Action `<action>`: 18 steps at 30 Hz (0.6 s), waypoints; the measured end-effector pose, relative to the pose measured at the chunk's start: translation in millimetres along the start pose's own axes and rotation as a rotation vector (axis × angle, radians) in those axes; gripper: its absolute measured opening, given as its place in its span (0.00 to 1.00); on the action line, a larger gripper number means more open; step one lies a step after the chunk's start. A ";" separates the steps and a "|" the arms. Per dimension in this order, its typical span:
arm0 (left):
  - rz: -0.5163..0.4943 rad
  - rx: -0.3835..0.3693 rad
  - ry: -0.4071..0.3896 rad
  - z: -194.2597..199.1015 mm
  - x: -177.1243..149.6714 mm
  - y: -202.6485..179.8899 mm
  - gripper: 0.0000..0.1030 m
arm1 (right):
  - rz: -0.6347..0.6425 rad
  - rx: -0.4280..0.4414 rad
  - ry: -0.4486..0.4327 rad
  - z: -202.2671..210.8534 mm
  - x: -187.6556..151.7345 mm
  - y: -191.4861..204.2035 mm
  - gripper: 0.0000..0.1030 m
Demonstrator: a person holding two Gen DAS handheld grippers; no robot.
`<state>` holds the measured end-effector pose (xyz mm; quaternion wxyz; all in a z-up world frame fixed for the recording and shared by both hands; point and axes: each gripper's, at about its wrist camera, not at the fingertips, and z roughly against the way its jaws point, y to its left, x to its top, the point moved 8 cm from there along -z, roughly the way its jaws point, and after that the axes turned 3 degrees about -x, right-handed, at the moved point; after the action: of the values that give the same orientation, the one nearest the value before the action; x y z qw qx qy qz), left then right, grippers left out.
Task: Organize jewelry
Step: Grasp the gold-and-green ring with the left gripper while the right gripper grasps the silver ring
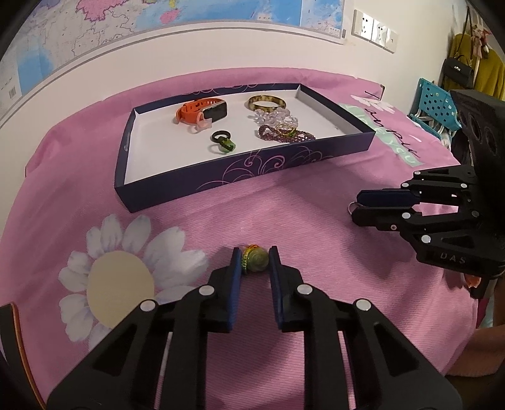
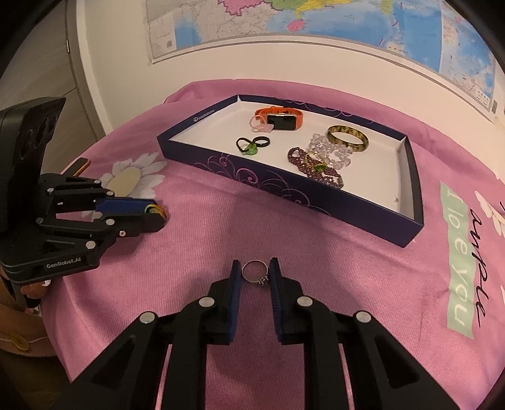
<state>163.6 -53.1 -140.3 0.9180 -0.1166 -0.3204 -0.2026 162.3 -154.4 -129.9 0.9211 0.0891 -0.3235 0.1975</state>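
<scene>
Pink cloth (image 1: 315, 195) printed with a white daisy (image 1: 126, 271) covers the table, and a wall map (image 2: 315, 28) hangs behind it.

The left gripper (image 1: 255, 260) reaches low and level over the cloth, its blue-padded fingers (image 1: 235, 277) closed against a green bead ring (image 1: 255, 258), touching it on both sides. The right gripper (image 2: 255, 272) sits just as low, well apart from the left one, its fingers (image 2: 274, 284) clenched around a thin silver ring (image 2: 255, 272) with a small stone setting.

Beyond both grippers a shallow dark blue tray (image 1: 240, 172) with swirl patterns lies on the cloth, nothing between it and the grippers. Inside it are an orange smartwatch (image 1: 203, 110), a brown bangle (image 1: 266, 103), a clear bead bracelet (image 1: 274, 117), a purple bead bracelet (image 1: 285, 134) with a gold and green piece on top, and a black ring touching a green one (image 1: 222, 142). A blue plastic crate (image 1: 437, 107) and hanging bags stand at the far right of the left wrist view.

The cloth carries the words "I love you" (image 2: 459, 261) on a green band and black script beside it that cannot be read surely. The left gripper body reads "GenRobot.AI" (image 2: 63, 264).
</scene>
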 end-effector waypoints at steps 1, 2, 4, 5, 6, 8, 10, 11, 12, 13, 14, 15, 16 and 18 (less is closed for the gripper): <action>0.002 -0.003 -0.001 0.3 0.0 0.3 0.17 | -0.006 0.002 -0.007 1.2 0.8 -1.0 0.16; 0.003 -0.004 -0.002 0.8 0.1 0.4 0.17 | -0.009 0.002 -0.011 2.2 1.3 -1.7 0.16; 0.005 -0.005 -0.008 2.1 1.0 0.7 0.17 | -0.012 0.005 -0.028 5.0 3.2 -2.7 0.16; 0.007 -0.008 -0.014 3.7 2.3 0.8 0.17 | -0.014 0.007 -0.033 6.2 4.1 -3.1 0.16; 0.008 -0.012 -0.019 4.7 3.4 0.8 0.17 | -0.017 0.007 -0.040 7.7 5.4 -4.1 0.16; 0.011 -0.010 -0.038 8.7 8.2 2.0 0.17 | -0.027 0.008 -0.059 11.8 9.0 -6.6 0.16; 0.016 -0.016 -0.054 12.4 13.0 3.5 0.17 | -0.034 0.010 -0.078 15.9 13.4 -8.9 0.16; 0.021 -0.019 -0.062 14.2 15.9 4.5 0.17 | -0.034 0.007 -0.086 17.3 15.6 -10.0 0.16; 0.024 -0.017 -0.075 16.6 20.2 5.8 0.17 | -0.037 0.000 -0.095 18.7 18.5 -12.4 0.16; 0.025 -0.017 -0.083 18.1 23.2 6.4 0.17 | -0.039 -0.001 -0.100 19.8 20.4 -14.4 0.16; 0.029 -0.020 -0.094 19.9 27.7 7.5 0.17 | -0.043 -0.004 -0.108 20.9 23.0 -16.5 0.16; 0.031 -0.020 -0.100 20.7 30.8 8.3 0.17 | -0.045 -0.008 -0.114 21.9 24.9 -18.2 0.16; 0.031 -0.017 -0.108 21.7 34.7 9.0 0.17 | -0.046 -0.008 -0.121 23.0 27.6 -19.8 0.16; 0.028 -0.013 -0.126 23.9 43.1 9.6 0.17 | -0.045 -0.015 -0.141 25.8 33.6 -23.0 0.16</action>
<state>185.6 -49.2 -95.3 0.8980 -0.1394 -0.3746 -0.1840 181.5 -172.5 -89.5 0.9008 0.1033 -0.3870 0.1678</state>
